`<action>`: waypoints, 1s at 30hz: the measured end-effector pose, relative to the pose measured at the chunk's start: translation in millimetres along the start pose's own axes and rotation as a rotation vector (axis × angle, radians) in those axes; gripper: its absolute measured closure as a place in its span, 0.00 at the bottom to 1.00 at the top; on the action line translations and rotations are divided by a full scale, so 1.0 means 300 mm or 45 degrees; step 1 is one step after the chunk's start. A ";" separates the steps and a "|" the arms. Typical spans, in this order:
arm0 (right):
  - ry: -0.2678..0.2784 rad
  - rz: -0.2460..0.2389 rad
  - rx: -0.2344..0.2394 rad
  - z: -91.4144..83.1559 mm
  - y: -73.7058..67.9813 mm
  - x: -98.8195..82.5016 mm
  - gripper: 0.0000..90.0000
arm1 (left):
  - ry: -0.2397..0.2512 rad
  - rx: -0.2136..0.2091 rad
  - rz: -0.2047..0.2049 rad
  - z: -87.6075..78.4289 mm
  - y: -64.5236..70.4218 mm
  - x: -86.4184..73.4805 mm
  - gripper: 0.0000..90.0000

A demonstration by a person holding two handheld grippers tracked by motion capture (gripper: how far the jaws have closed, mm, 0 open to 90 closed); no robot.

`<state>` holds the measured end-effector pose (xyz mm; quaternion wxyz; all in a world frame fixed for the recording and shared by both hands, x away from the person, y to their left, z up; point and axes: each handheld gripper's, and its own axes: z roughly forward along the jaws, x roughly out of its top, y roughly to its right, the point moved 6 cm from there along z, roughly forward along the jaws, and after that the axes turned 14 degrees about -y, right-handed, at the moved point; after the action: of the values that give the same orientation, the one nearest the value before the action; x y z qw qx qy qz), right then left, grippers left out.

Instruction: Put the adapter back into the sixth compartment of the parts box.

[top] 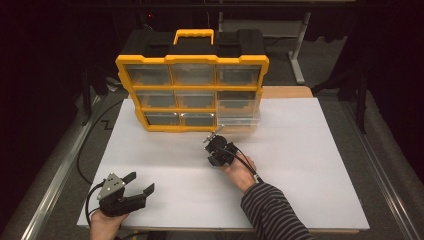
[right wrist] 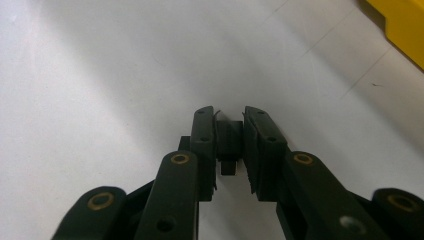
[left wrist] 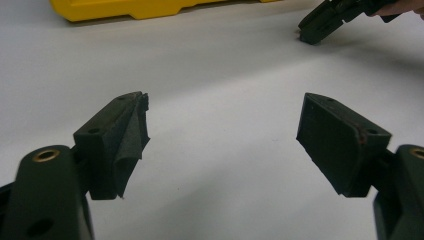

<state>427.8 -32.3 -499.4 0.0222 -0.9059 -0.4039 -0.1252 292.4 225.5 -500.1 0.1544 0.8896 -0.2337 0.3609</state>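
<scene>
White tabletop [top: 300, 150], yellow organizer [top: 192, 92] nr right gripper [top: 214, 141]

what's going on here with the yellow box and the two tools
A person works at a white table with a tool in each hand. The right tool is shut on a small black block just in front of the yellow drawer organizer, whose lower right drawer is pulled out. The left tool rests open near the table's front edge.
</scene>
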 end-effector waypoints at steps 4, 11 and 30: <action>0.013 -0.002 0.006 -0.014 -0.001 -0.001 0.85 | 0.001 -0.002 -0.002 0.001 -0.001 0.000 0.24; 0.041 0.002 0.042 -0.050 -0.007 -0.012 0.85 | 0.003 0.002 -0.006 0.000 -0.001 0.000 0.24; 0.117 0.004 0.107 -0.133 -0.004 -0.065 0.85 | -0.002 -0.001 -0.019 0.004 -0.005 0.000 0.24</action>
<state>406.0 -51.4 -465.6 0.0790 -0.8982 -0.4059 -0.1494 293.8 226.2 -501.2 0.1573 0.8915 -0.2273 0.3589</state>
